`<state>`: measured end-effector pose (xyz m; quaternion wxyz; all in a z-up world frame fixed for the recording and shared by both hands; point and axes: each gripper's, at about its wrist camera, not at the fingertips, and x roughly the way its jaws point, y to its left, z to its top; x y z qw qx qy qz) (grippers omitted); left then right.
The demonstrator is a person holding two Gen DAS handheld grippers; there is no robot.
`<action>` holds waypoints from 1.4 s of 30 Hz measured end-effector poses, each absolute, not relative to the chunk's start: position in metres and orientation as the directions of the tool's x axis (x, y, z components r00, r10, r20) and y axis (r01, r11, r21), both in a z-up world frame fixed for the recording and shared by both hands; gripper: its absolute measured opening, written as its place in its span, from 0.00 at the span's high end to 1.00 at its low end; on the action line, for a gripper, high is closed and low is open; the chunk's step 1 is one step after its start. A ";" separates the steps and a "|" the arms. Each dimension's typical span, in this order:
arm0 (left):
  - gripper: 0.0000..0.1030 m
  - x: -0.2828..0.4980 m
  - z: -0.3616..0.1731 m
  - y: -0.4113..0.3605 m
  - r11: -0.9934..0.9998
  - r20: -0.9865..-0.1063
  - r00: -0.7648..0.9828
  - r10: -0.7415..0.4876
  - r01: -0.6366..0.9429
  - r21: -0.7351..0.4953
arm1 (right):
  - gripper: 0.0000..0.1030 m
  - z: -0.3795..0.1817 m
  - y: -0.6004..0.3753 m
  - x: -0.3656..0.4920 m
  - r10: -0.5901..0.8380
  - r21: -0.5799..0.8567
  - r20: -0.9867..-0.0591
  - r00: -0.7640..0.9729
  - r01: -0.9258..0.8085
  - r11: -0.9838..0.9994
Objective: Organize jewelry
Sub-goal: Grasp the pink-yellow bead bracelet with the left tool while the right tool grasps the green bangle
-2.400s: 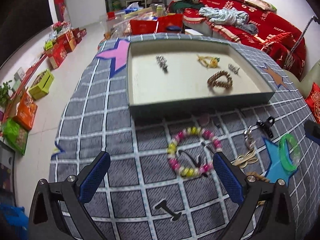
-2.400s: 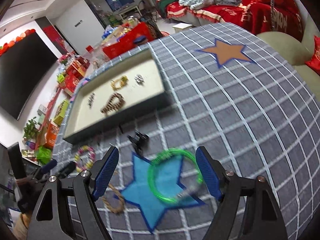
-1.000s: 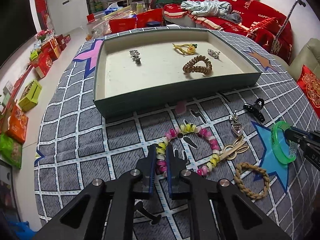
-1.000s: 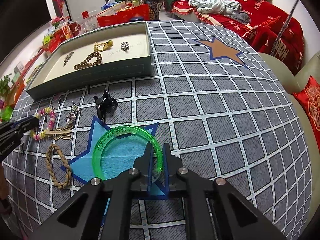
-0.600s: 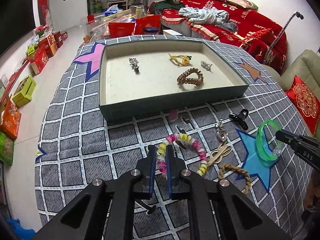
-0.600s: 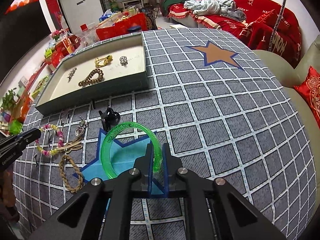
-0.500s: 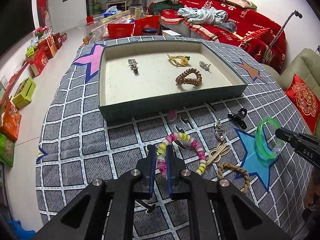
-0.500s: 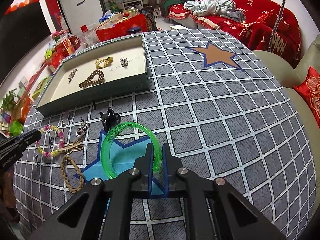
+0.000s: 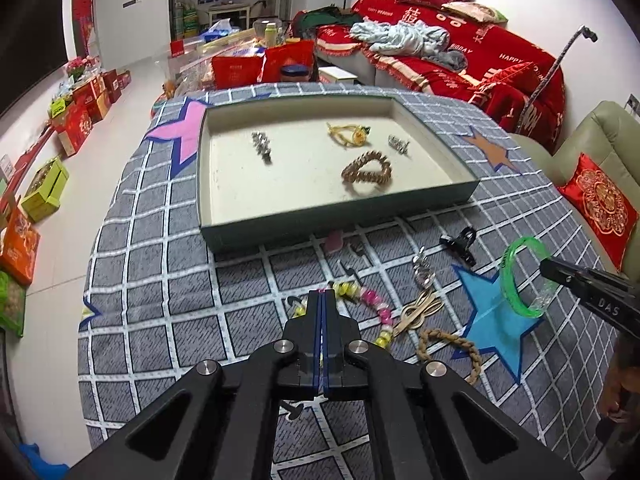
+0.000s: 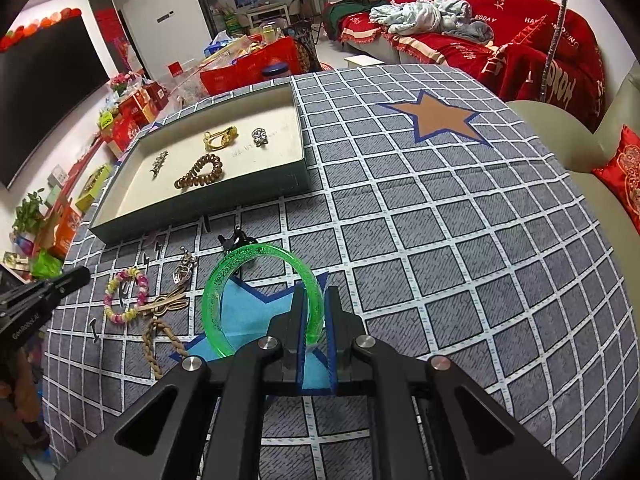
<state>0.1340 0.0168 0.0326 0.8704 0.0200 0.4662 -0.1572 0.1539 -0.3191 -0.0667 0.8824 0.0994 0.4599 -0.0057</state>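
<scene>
My left gripper (image 9: 322, 293) hangs above the grey checked cloth. Its jaws are closing and the blue pads meet with nothing between them. The pink and yellow bead bracelet (image 9: 370, 300) lies flat on the cloth just under and right of its tips. In the right wrist view this bracelet (image 10: 124, 296) sits apart from the left gripper (image 10: 82, 276). My right gripper (image 10: 314, 294) is shut on the green bangle (image 10: 214, 284), which it holds tilted above the blue star. The green tray (image 9: 340, 220) behind holds a brown coil tie (image 9: 366, 172) and several small pieces.
On the cloth right of the bracelet lie a black claw clip (image 9: 460, 242), a silver charm (image 9: 424, 271), a tan hairpin (image 9: 420, 311) and a braided rope loop (image 9: 448, 346). Small black pins are scattered near the tray. A red sofa and floor boxes surround the table.
The left gripper rose and its pads went from pinching the bead bracelet to fully together, with the bracelet left on the cloth. The right gripper tipped the bangle more upright.
</scene>
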 end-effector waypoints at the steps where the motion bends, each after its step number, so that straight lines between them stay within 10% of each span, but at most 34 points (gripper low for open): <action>1: 0.84 0.134 0.031 0.017 0.953 -0.821 0.515 -0.245 0.284 -0.106 | 0.91 -0.067 -0.319 0.153 0.084 0.172 -0.813 0.576 0.100 0.980; 42: 0.82 0.115 0.015 0.047 0.974 -0.812 0.540 -0.223 0.158 -0.162 | 0.91 -0.066 -0.314 0.143 0.153 0.249 -0.792 0.591 0.083 0.965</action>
